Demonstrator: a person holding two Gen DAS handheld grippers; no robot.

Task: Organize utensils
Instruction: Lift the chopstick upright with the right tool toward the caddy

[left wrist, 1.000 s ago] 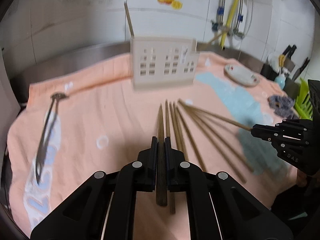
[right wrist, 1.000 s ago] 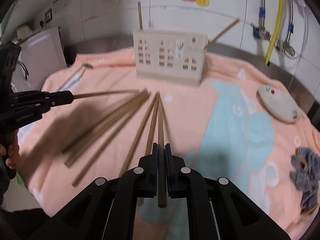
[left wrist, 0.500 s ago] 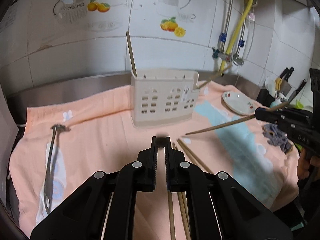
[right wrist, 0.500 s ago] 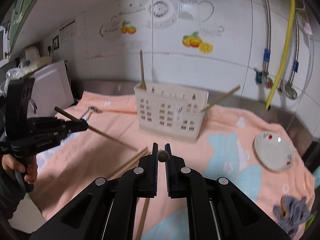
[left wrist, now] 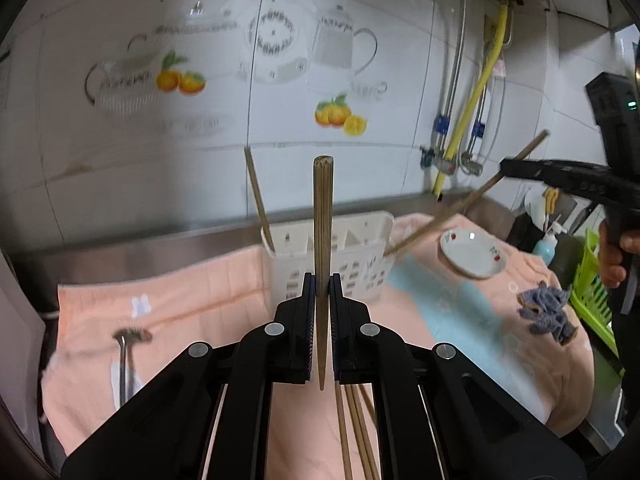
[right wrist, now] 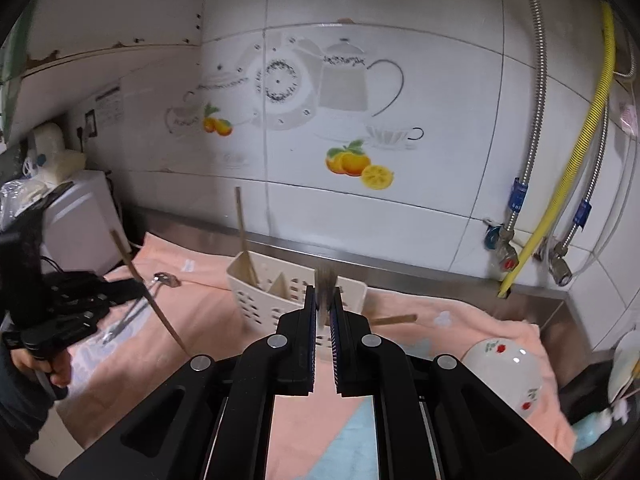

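Note:
My left gripper (left wrist: 322,285) is shut on a brown chopstick (left wrist: 322,220) that points up and forward in front of the white utensil holder (left wrist: 362,242). One chopstick (left wrist: 258,196) stands in the holder's left compartment. My right gripper (right wrist: 324,300) is shut on another chopstick (right wrist: 325,280), seen end-on and blurred, just before the holder (right wrist: 256,300). Each view shows the other gripper: the right one (left wrist: 520,170) with its slanted chopstick (left wrist: 452,212), the left one (right wrist: 120,288) with its chopstick (right wrist: 160,312). Several loose chopsticks (left wrist: 356,432) lie on the peach towel (left wrist: 200,300).
A metal utensil (left wrist: 125,356) lies on the towel's left side. A small white plate (left wrist: 474,254) and a grey cloth (left wrist: 546,314) sit at the right, with a green rack (left wrist: 592,292) beyond. A tiled wall with pipes (right wrist: 560,184) stands close behind the holder.
Both grippers have risen from the towel, each carrying a chopstick out of the loose bunch. The held chopsticks now tilt upward, and the holder sits lower in both views.

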